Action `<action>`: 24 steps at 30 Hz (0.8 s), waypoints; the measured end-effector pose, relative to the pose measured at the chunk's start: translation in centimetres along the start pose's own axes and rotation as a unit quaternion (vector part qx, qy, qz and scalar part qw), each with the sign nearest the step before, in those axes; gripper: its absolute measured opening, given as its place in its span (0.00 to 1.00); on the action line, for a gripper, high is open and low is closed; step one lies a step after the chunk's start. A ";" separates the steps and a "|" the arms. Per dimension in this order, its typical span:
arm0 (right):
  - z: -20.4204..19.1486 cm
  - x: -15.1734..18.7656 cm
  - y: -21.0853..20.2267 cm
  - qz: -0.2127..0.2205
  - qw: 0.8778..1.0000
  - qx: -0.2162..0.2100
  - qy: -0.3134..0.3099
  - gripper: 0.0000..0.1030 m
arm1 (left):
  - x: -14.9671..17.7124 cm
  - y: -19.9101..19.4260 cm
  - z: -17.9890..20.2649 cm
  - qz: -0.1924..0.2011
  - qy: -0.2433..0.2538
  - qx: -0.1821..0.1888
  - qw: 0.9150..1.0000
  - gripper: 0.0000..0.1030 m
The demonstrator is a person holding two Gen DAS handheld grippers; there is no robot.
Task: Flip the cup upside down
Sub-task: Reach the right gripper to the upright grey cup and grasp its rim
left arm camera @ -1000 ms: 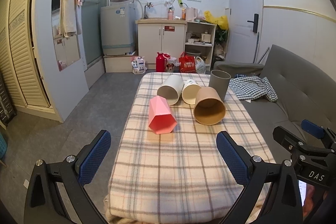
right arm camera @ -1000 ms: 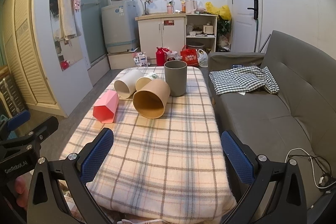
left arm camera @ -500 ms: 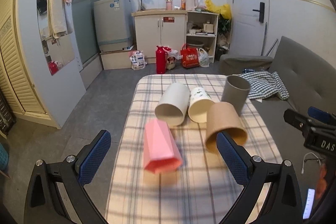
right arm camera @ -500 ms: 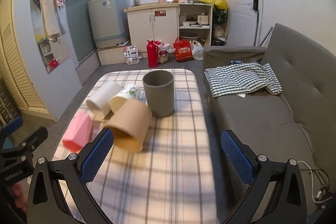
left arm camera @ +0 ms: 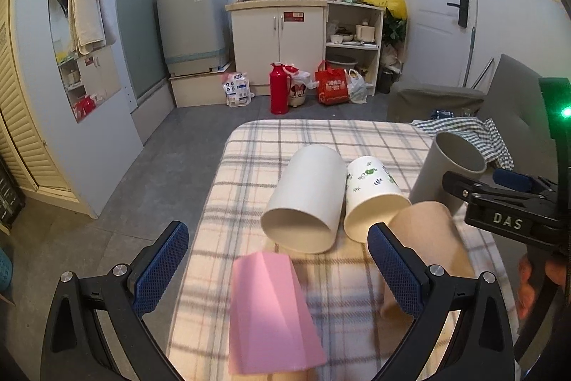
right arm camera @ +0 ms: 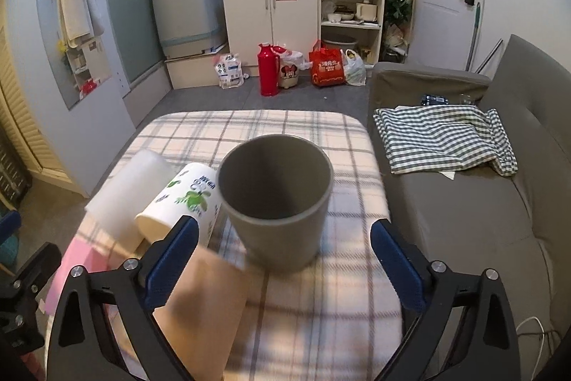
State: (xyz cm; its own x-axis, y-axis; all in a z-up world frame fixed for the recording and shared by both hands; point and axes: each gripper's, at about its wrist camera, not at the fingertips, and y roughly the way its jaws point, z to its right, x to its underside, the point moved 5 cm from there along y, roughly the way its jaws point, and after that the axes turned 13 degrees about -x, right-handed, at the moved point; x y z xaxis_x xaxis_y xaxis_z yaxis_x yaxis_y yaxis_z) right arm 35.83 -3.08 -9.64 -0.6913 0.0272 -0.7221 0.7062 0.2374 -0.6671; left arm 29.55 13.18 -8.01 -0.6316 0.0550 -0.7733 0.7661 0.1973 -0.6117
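Several cups sit on a plaid-covered table [left arm camera: 321, 134]. A grey cup [right arm camera: 276, 199] stands upright, mouth up; it also shows in the left wrist view [left arm camera: 448, 166]. A pink faceted cup [left arm camera: 267, 313], a white cup [left arm camera: 303, 199], a leaf-printed cup [left arm camera: 374, 199] and a tan cup [left arm camera: 428, 249] lie on their sides. My left gripper [left arm camera: 278, 266] is open, just above the pink cup. My right gripper [right arm camera: 283, 259] is open, with the grey cup just ahead between its fingers.
A grey sofa [right arm camera: 474, 209] with a folded checked cloth [right arm camera: 442, 138] runs along the table's right side. Beyond the table are the floor, a red thermos [right arm camera: 267, 70], bags, a cabinet [right arm camera: 271, 9] and a washing machine [right arm camera: 185, 6].
Both grippers have moved forward over the table. The pink cup is now close under the left one, the grey cup close before the right one. Both stay open.
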 end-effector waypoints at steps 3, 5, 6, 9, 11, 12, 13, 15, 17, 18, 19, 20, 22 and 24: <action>0.1 -0.4 1.0 -0.003 1.000 -0.003 0.000 0.88 | 0.0 0.5 0.3 -0.004 -0.001 0.002 1.000 1.00; 0.3 -0.4 1.4 -0.007 1.000 -0.001 0.000 0.83 | 0.0 0.7 0.5 -0.007 0.000 0.003 1.000 1.00; 0.5 -0.4 1.7 -0.011 1.000 -0.001 0.001 0.83 | 0.1 0.7 0.5 -0.008 0.001 0.004 1.000 1.00; 0.6 -0.6 1.8 -0.011 1.000 -0.007 0.006 0.80 | 0.1 0.7 0.7 -0.011 0.007 0.005 1.000 1.00; 0.5 -0.8 1.6 -0.014 1.000 -0.011 0.004 0.70 | 0.1 0.5 0.7 -0.009 0.012 0.003 1.000 1.00; 0.4 -0.9 1.5 -0.016 1.000 -0.011 0.004 0.69 | 0.0 0.2 0.7 -0.008 0.013 0.003 1.000 1.00; 0.5 -0.9 1.3 -0.018 1.000 -0.012 0.008 0.69 | -0.1 -0.2 0.6 -0.006 0.014 0.003 1.000 1.00; 0.2 -1.2 0.1 -0.009 1.000 -0.015 0.014 0.69 | -0.5 -0.9 0.3 0.001 0.012 0.006 1.000 1.00; -0.1 -1.6 -1.7 0.001 1.000 -0.007 0.006 0.69 | -0.9 -1.9 -0.2 0.010 0.010 0.004 1.000 1.00; -0.3 -1.8 -2.6 0.004 1.000 -0.003 0.001 0.69 | -1.1 -2.5 -0.4 0.014 0.007 0.004 1.000 1.00; -0.5 -2.0 -3.7 0.008 1.000 -0.002 -0.002 0.69 | -1.5 -3.3 -0.8 0.020 0.002 0.004 1.000 1.00; -0.7 -2.2 -4.6 0.012 1.000 -0.002 -0.003 0.69 | -1.8 -3.9 -1.0 0.024 -0.001 0.005 1.000 1.00; -1.3 -2.3 -7.3 0.020 1.000 -0.001 -0.004 0.69 | -2.4 -5.9 -1.7 0.041 -0.007 0.008 0.999 1.00; -2.0 -2.2 -10.5 0.027 1.000 -0.003 -0.007 0.69 | -2.8 -7.4 -2.4 0.053 -0.012 0.006 0.999 1.00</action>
State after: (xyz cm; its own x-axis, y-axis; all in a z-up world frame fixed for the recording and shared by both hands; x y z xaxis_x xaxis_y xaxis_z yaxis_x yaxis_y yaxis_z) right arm 29.59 -3.70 -0.70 -0.6502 0.0270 -0.7593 0.7411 0.2427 -0.6260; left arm 25.35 13.87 -0.93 -0.5441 0.0521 -0.8374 0.8299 0.1802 -0.5280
